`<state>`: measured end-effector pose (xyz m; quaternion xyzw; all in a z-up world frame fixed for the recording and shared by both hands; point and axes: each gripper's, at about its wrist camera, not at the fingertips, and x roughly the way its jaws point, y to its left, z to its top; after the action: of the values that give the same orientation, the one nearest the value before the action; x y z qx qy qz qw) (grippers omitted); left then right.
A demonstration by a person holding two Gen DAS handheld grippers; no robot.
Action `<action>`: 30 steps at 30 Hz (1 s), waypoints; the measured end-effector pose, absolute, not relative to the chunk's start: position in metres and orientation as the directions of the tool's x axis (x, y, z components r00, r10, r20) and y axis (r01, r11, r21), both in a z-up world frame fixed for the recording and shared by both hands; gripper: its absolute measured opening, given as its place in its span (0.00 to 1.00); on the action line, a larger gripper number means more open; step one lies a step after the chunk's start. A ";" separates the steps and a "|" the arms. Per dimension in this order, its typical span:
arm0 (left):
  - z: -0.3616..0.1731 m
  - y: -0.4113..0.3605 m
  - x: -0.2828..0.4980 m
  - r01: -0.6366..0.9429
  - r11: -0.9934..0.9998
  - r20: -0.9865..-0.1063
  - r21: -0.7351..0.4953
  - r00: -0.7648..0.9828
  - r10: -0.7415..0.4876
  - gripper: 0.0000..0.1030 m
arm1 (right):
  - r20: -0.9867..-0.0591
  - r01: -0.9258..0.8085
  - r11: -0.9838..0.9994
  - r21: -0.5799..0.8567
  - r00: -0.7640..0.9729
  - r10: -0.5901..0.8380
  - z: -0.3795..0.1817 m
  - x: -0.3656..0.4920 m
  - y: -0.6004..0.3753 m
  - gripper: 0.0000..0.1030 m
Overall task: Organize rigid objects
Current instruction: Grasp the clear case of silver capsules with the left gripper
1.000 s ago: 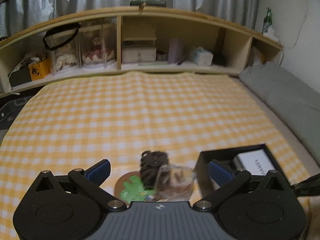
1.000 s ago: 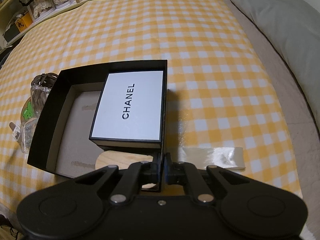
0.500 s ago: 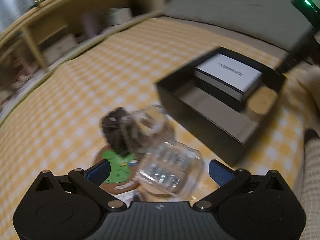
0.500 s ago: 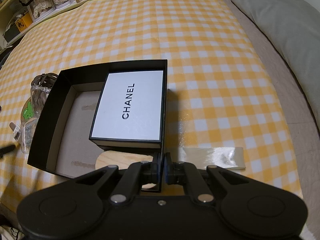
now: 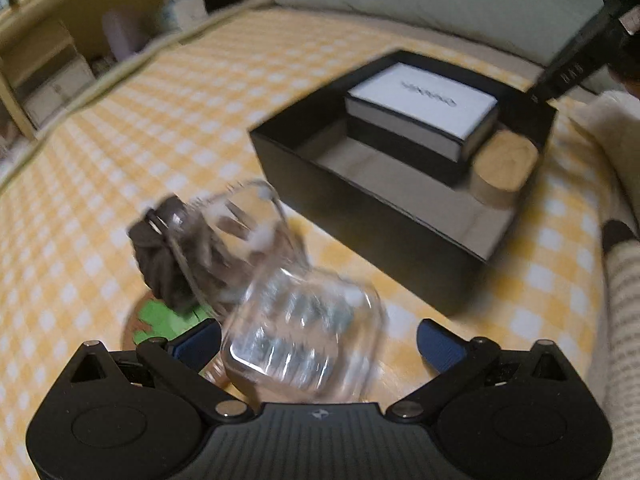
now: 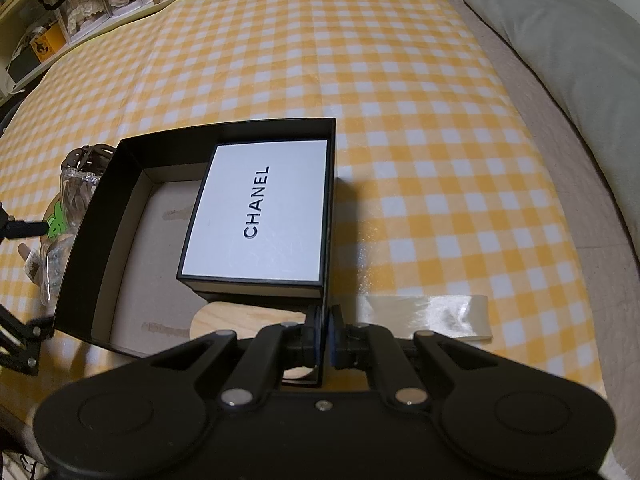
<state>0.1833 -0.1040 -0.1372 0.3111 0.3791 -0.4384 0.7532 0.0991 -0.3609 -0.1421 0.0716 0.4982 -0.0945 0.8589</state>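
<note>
Left wrist view: the left gripper (image 5: 318, 340) stands with its blue pads spread wide and just beginning to close, and a clear plastic case (image 5: 304, 336) lies between them. The picture is blurred, so contact cannot be confirmed, though a gap shows on the right-hand side. Just behind the case lie a second clear container (image 5: 248, 232), a dark ribbed object (image 5: 160, 256) that cannot be identified, and a round wooden coaster with a green figure (image 5: 156, 320). All four rest on the yellow checked cloth (image 5: 120, 140), outside the black open box (image 5: 360, 200).

Right wrist view: the right gripper (image 6: 325, 340) has its fingers pressed together on the near wall of the black open box (image 6: 100, 216), pinching the thin edge and steadying the box. Inside the box a white-lidded Chanel box (image 6: 260, 208) sits against the far right corner, and a round wooden piece (image 6: 240, 320) lies just beside it at the near wall. The left part of the box floor is bare. A strip of clear tape (image 6: 432, 316) lies on the cloth to the right of the box.

Progress, as a judgement: two items are already stowed. The clear case, the second container, the dark object and the coaster remain outside. The step in hand appears to be grasping the clear case, with the free floor space as its likely destination.
</note>
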 end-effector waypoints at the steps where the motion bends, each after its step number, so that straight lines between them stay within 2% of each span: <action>1: -0.137 -0.104 0.183 0.899 0.420 -0.859 0.119 0.306 -0.411 0.93 | -0.869 0.234 0.972 0.030 0.486 -0.090 -0.143 0.099 -0.361 0.05; 5: -0.134 -0.100 0.182 0.904 0.421 -0.889 0.069 0.247 -0.385 0.85 | -0.869 0.233 0.972 0.029 0.486 -0.091 -0.143 0.100 -0.360 0.05; 10: -0.136 -0.102 0.183 0.872 0.477 -0.877 0.112 0.312 -0.365 0.86 | -0.869 0.232 0.972 0.029 0.487 -0.090 -0.142 0.099 -0.362 0.05; 15: -0.136 -0.109 0.190 0.823 0.561 -0.858 0.090 0.350 -0.376 0.86 | -0.869 0.232 0.972 0.030 0.487 -0.090 -0.142 0.099 -0.362 0.05; 19: -0.140 -0.115 0.187 0.812 0.567 -0.848 0.139 0.393 -0.355 0.85 | -0.869 0.232 0.972 0.030 0.487 -0.089 -0.142 0.099 -0.362 0.05; 24: -0.142 -0.112 0.189 0.822 0.546 -0.860 0.160 0.388 -0.332 0.72 | -0.869 0.232 0.972 0.032 0.487 -0.088 -0.142 0.099 -0.362 0.05; 30: -0.136 -0.103 0.199 0.783 0.610 -0.866 0.124 0.385 -0.318 0.71 | -0.869 0.232 0.972 0.032 0.487 -0.087 -0.142 0.099 -0.362 0.05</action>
<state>0.1987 -0.1031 -0.1355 0.2699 0.4302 -0.3497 0.7873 0.0989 -0.3625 -0.1421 0.0725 0.4977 -0.0928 0.8593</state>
